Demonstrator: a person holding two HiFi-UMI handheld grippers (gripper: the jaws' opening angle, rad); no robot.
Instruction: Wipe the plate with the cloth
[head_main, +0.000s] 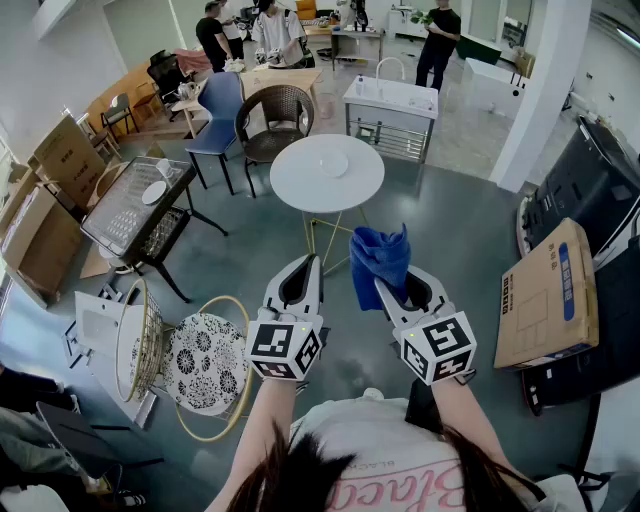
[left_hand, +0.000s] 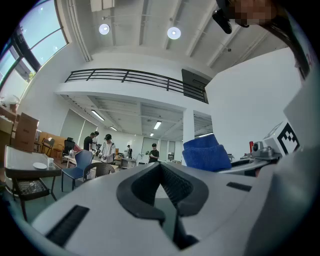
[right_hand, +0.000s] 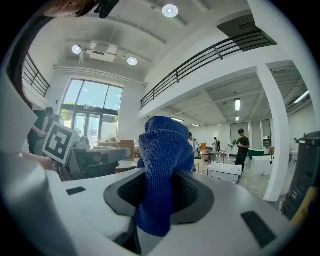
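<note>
A small white plate (head_main: 334, 163) lies on a round white table (head_main: 300, 185) some way ahead of me. Both grippers hang in the air short of that table, pointing roughly level. My right gripper (head_main: 381, 284) is shut on a blue cloth (head_main: 380, 257); in the right gripper view the cloth (right_hand: 162, 165) stands up out of the clamped jaws of that gripper (right_hand: 160, 176). My left gripper (head_main: 309, 260) sits beside it, shut with nothing between its jaws (left_hand: 161, 165). The left gripper view shows the cloth (left_hand: 205, 155) off to the right.
A wicker chair (head_main: 272, 112) and a blue chair (head_main: 220, 100) stand behind the round table. A black wire table (head_main: 130, 205) and a patterned stool (head_main: 205, 362) are on the left. A cardboard box (head_main: 545, 290) lies at right. A sink unit (head_main: 392, 105) and several people are farther back.
</note>
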